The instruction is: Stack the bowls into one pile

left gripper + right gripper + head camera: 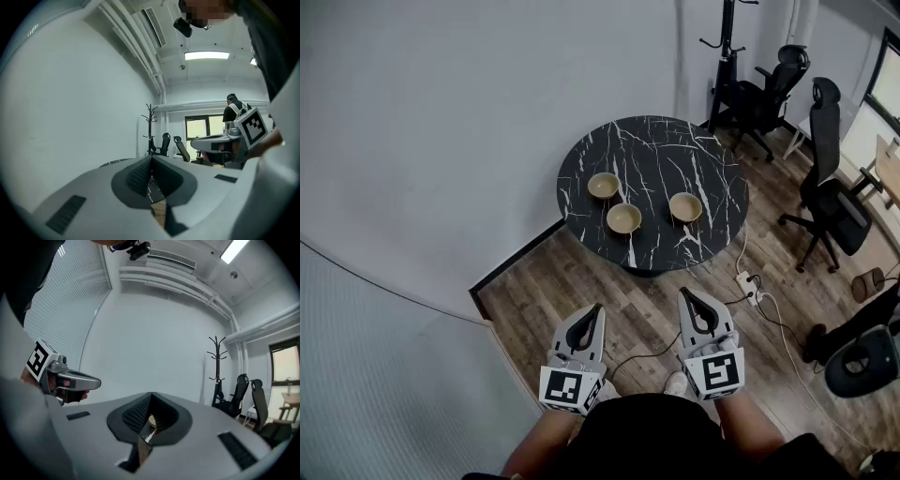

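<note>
Office corner: pale walls, wood-plank floor

A round black tabletop veined in white stands on the plank floor close to the bare wall. Behind it are a black coat stand and an office chair, with a second chair to the right. A strip light glows overhead, and what seems to be a window shows at the far end.

The body of the left gripper is blocking nearly all of the surface in its own view, leaving a veined sliver showing. In the right gripper view only a slice of one bowl is peeking past the closed jaws. The coat stand is running off the head view's top.
</note>
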Demonstrator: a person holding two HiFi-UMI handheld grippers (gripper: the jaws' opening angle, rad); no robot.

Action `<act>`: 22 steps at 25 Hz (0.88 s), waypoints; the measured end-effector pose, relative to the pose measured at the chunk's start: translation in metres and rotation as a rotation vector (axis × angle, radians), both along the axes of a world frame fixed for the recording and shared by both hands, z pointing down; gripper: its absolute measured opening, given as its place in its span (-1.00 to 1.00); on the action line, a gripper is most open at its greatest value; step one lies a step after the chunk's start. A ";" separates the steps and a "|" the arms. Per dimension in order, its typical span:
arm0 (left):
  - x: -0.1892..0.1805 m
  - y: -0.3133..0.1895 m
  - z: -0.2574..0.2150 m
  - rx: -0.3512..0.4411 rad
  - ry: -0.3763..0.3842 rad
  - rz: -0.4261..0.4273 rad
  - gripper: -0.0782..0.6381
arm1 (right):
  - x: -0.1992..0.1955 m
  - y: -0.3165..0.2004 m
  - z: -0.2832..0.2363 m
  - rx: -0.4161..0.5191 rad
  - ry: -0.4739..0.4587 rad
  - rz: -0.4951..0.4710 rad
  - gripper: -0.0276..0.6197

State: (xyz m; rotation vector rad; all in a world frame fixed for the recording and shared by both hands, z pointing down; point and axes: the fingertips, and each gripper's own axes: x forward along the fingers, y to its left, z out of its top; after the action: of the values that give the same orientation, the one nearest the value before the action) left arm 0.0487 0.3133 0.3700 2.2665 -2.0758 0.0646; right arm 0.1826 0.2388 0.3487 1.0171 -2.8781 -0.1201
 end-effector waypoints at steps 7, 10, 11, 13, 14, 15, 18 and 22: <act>-0.002 0.000 0.000 0.001 -0.001 0.000 -0.75 | -0.002 0.000 -0.001 0.007 -0.007 0.004 -0.90; -0.004 -0.001 0.001 0.000 0.001 -0.003 -0.75 | -0.002 -0.002 -0.003 0.006 -0.022 0.008 -0.90; -0.005 -0.001 0.001 0.000 0.002 -0.004 -0.75 | -0.003 -0.002 -0.003 -0.002 -0.029 0.005 -0.90; -0.007 0.000 0.001 0.001 0.002 -0.004 -0.75 | -0.006 -0.002 -0.002 -0.011 -0.035 0.002 -0.90; -0.009 0.001 0.001 0.000 0.002 -0.003 -0.75 | -0.008 -0.002 0.000 -0.014 -0.034 0.003 -0.90; -0.012 0.003 0.001 -0.001 0.002 -0.003 -0.75 | -0.010 -0.002 0.001 -0.017 -0.029 0.007 -0.90; -0.026 0.008 0.005 -0.007 0.005 -0.008 -0.75 | -0.023 -0.001 0.002 -0.017 -0.019 0.010 -0.90; -0.052 0.021 0.011 -0.011 0.011 -0.021 -0.75 | -0.049 0.008 0.004 0.004 -0.008 0.010 -0.90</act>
State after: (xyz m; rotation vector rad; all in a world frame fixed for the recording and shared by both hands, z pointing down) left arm -0.0035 0.3343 0.3808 2.2336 -2.0886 0.0622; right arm 0.1338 0.2472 0.3522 1.0343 -2.8811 -0.1216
